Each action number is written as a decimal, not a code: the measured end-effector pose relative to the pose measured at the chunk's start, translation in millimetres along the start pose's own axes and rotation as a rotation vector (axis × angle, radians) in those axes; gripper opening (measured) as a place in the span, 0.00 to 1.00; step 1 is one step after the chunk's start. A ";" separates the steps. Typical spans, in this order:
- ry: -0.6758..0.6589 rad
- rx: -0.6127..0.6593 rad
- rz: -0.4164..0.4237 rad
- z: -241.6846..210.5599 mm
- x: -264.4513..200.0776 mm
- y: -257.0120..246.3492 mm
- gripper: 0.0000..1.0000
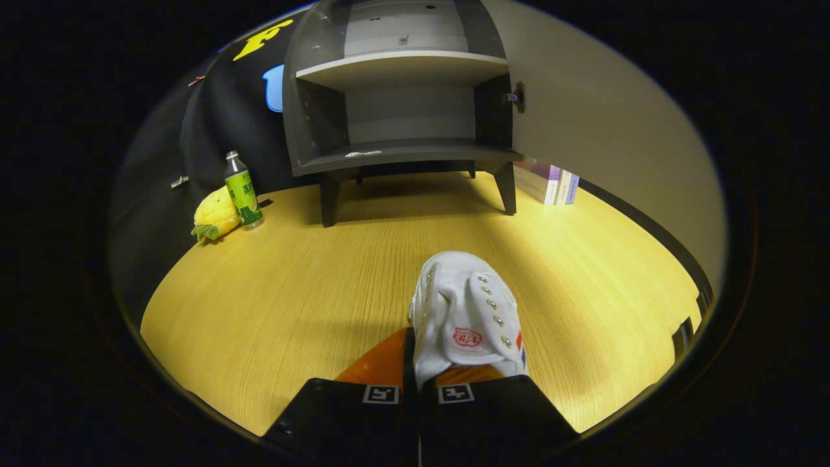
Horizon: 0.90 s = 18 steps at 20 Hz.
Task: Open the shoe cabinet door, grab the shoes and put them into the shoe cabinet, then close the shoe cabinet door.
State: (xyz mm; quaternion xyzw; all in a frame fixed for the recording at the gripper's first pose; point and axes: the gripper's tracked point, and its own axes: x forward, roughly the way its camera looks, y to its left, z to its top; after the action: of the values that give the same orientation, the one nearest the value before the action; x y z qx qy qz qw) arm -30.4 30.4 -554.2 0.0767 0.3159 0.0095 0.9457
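- Black cloth wall closes the far left of the booth, and a pale wall runs along the right side.
- Light wood-grain surface spreads from the jaws out to both walls.
- At the far edge of the surface a grey shoe cabinet stands on short dark legs, its inside in plain sight with an upper shelf and a lower shelf; a small pale scrap lies on the lower shelf near its left end.
- The cabinet door is swung open to the right, seen edge-on, with a small knob on it.
- A white canvas shoe is held between the jaws and reaches out just ahead of them, well short of the cabinet; rows of metal eyelets and a small red emblem face upward, and an orange lining shows at the end nearest the jaws.
- The gripper has its jaws drawn nearly together and clamped on the near end of the shoe, one finger on each side of it.
- A few books lie at the far right edge of the surface, just right of the cabinet's right leg and against the pale wall.
- A green-labelled bottle stands upright near the far left edge of the surface, left of the cabinet.
- A yellow pineapple plush toy lies touching the bottle's left side.
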 end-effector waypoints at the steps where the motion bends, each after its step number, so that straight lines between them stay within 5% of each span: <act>1: 0.001 -0.009 0.014 -0.2 9.7 -1.4 0.07; 8: -0.044 -0.005 0.104 68.5 -46.1 8.2 0.05; 18: -0.192 0.007 0.174 276.0 -135.9 41.8 0.05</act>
State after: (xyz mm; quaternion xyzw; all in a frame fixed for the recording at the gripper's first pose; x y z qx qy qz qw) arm 27.4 24.4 -249.2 0.1078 0.2161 0.0830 0.9668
